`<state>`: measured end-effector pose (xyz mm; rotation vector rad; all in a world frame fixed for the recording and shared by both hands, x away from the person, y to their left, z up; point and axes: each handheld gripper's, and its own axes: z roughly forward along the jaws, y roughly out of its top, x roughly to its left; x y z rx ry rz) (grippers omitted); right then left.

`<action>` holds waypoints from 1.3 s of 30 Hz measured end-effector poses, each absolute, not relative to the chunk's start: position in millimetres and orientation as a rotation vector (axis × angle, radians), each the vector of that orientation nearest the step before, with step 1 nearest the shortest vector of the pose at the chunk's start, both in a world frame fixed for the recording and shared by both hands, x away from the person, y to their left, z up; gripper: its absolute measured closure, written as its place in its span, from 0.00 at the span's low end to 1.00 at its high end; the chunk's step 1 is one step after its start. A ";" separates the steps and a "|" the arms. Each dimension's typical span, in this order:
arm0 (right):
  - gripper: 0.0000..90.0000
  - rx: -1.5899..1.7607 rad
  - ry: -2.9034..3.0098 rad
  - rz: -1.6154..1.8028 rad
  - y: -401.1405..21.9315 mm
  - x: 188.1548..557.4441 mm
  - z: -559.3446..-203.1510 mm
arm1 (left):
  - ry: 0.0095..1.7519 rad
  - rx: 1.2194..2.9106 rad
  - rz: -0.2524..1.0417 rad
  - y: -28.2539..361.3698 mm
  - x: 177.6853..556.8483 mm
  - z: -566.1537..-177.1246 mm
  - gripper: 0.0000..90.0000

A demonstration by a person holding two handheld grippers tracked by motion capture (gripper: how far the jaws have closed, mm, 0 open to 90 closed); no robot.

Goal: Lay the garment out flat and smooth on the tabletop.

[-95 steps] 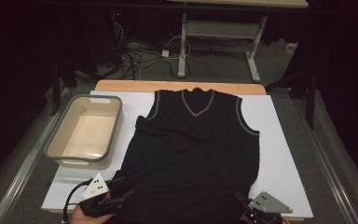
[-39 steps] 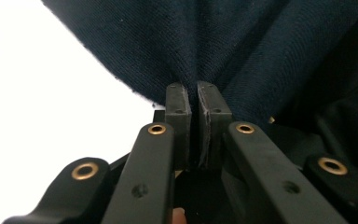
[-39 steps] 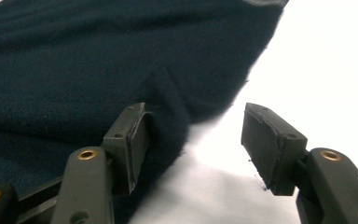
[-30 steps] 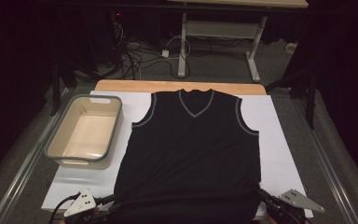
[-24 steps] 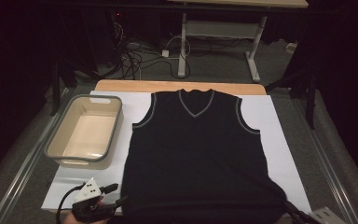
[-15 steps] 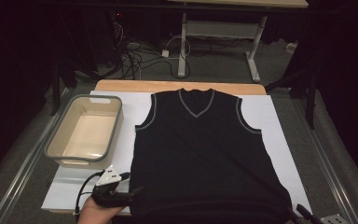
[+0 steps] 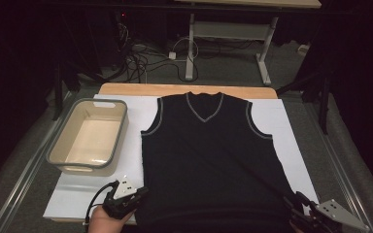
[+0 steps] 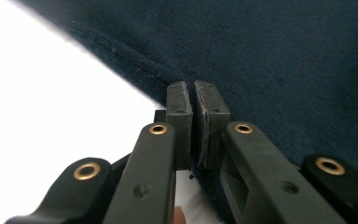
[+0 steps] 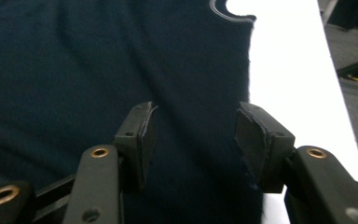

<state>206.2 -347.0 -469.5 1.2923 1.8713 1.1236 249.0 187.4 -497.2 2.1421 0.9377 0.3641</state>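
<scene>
- Nearest, at about 7 o'clock in the high view, the left gripper (image 7: 126, 201) sits at the bottom left corner of the black vest (image 7: 209, 160), held in a hand (image 7: 104, 223) that the lower edge cuts off.
- In the left gripper view its jaws have just closed and stand nearly together right at the vest's side edge (image 8: 135, 65); whether a fold of cloth is pinched between the pads is hard to tell.
- At about 5 o'clock the right gripper (image 7: 303, 216) hovers at the vest's bottom right corner, its grey plate partly cut by the frame.
- In the right gripper view the right gripper (image 9: 193, 140) has jaws that have just been opening; they stand roughly half apart over dark cloth, pressing on nothing.
- The vest lies flat in the middle of a white sheet (image 7: 291, 126) that covers the table, neck toward 12 o'clock, with pale trim at neck and armholes.
- At about 9 o'clock a grey-rimmed tub (image 7: 87, 138) rests on the sheet's left side, just beside the vest but apart from it.
- A strip of wooden tabletop (image 7: 136, 89) shows beyond the sheet's far edge.
- Farther, toward 12 o'clock, cables (image 7: 141, 56) lie on a grey floor beside a desk frame (image 7: 228, 31).
- The room around is dark, and its sides are too dim to make out.
</scene>
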 end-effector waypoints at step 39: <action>0.99 1.435 1.860 0.990 -381.8 171.7 -487.5 | 0.823 2.103 0.374 199.1 254.0 -490.4 0.46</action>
